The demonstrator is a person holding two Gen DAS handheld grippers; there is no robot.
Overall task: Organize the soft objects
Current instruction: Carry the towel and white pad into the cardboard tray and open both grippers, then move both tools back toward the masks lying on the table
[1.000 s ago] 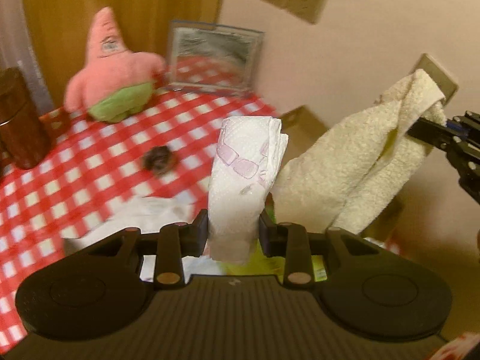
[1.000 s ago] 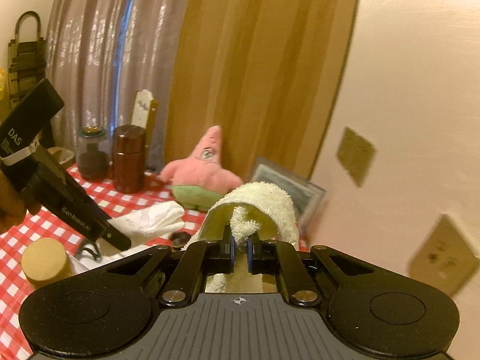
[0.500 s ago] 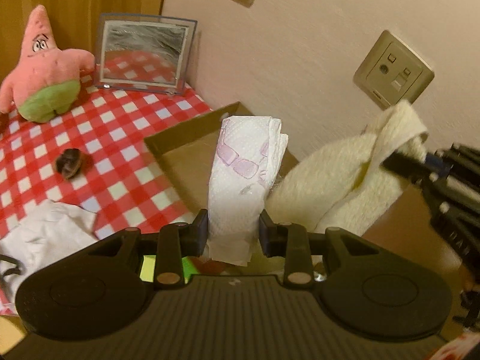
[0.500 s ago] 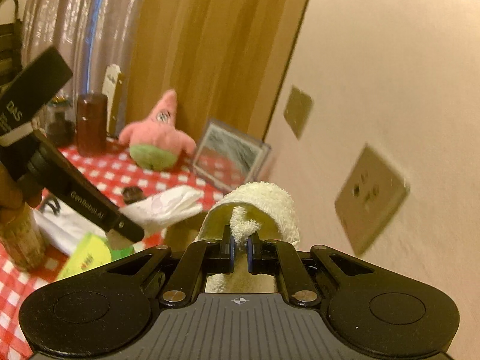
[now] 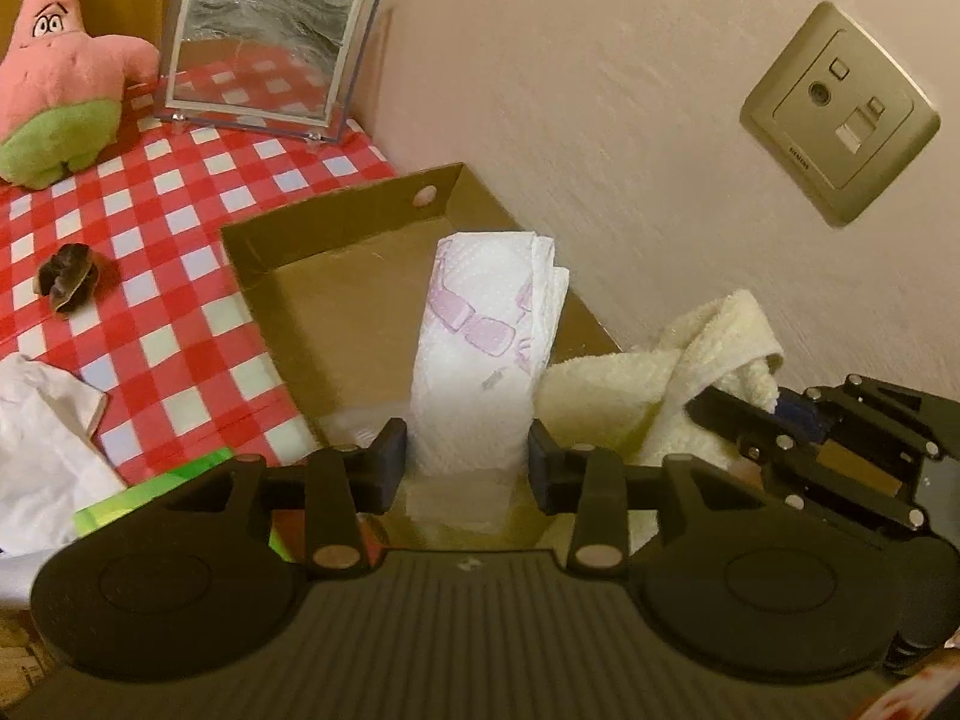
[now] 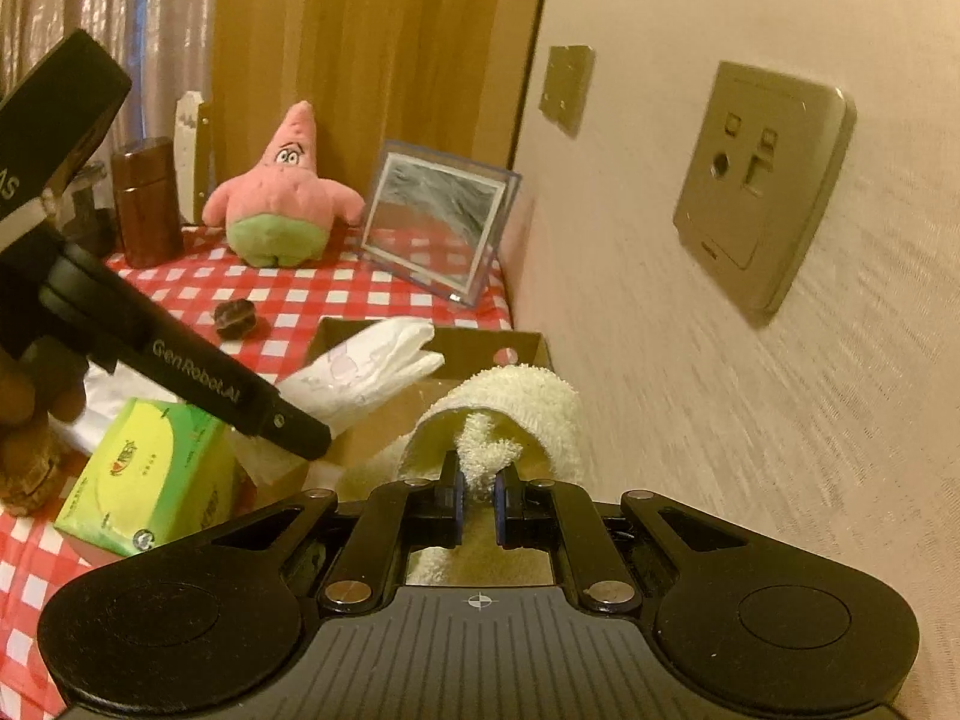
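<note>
Over on the left, the pink star plush (image 5: 57, 69) sits on the red checked tablecloth (image 5: 162, 276), a clear picture frame (image 5: 264, 54) just beside it against the wall and a small dark dried pod (image 5: 65, 278) nearer the middle of the cloth. A crumpled white cloth (image 5: 42, 432) lies at the near left edge, with the green tissue pack (image 6: 150, 474) close by.

Now the left gripper (image 5: 468, 465): its jaws have just been opening, and there's a clear gap on both sides of the folded white tissue (image 5: 489, 348), which stands between the pads with neither one pressing on it. The tissue reaches forward over the open cardboard box (image 5: 336, 228).

Moving right, the cream towel (image 6: 510, 414) is bunched at the box's right side, near the wall. The right gripper (image 6: 478, 507) is almost fully closed, pinching a fold of that towel between its pads, the rest arching up in front of the fingers and drooping into the box. On the wall further right, a beige socket plate (image 5: 840, 114).
</note>
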